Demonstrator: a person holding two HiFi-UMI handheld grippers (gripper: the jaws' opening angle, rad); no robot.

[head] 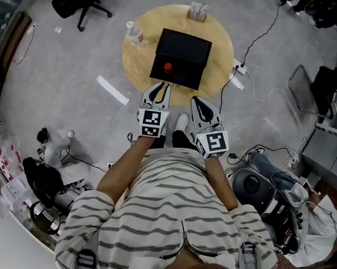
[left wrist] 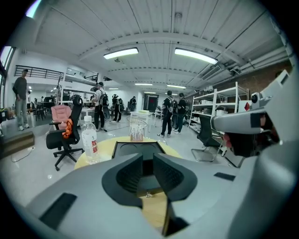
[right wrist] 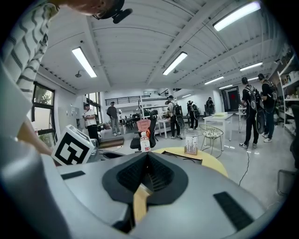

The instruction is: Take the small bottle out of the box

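Round wooden bench (head: 222, 51) on a grey floor, black box (head: 181, 54) in its middle. The small bottle (head: 167, 66) shows only as a red spot in the box's near-left part; too small to make out more.

Left gripper (head: 161, 88) is at the bench's near edge, tips just short of the box's near-left corner, not touching it. In the left gripper view its jaws (left wrist: 148, 159) stand a narrow gap apart with nothing between them; the box (left wrist: 122, 145) lies just ahead.

Right gripper (head: 197, 101) is nearer the person, at the bench edge, to the right of the left one and clear of the box. In the right gripper view its jaws (right wrist: 147, 157) are closed tip to tip and empty.

Water bottle (head: 134, 33) stands on the bench's far-left edge, apart from the box; it also shows in both gripper views (left wrist: 89, 141) (right wrist: 144, 141). Tube rack (head: 198, 11) is at the far edge, behind the box.

Off the bench: office chair (head: 79, 4) far left, white strip (head: 112, 89) on the floor left of the bench, power strip (head: 239, 68) with cables to its right. Person wears a striped shirt (head: 160, 214). People stand in the background of both gripper views.
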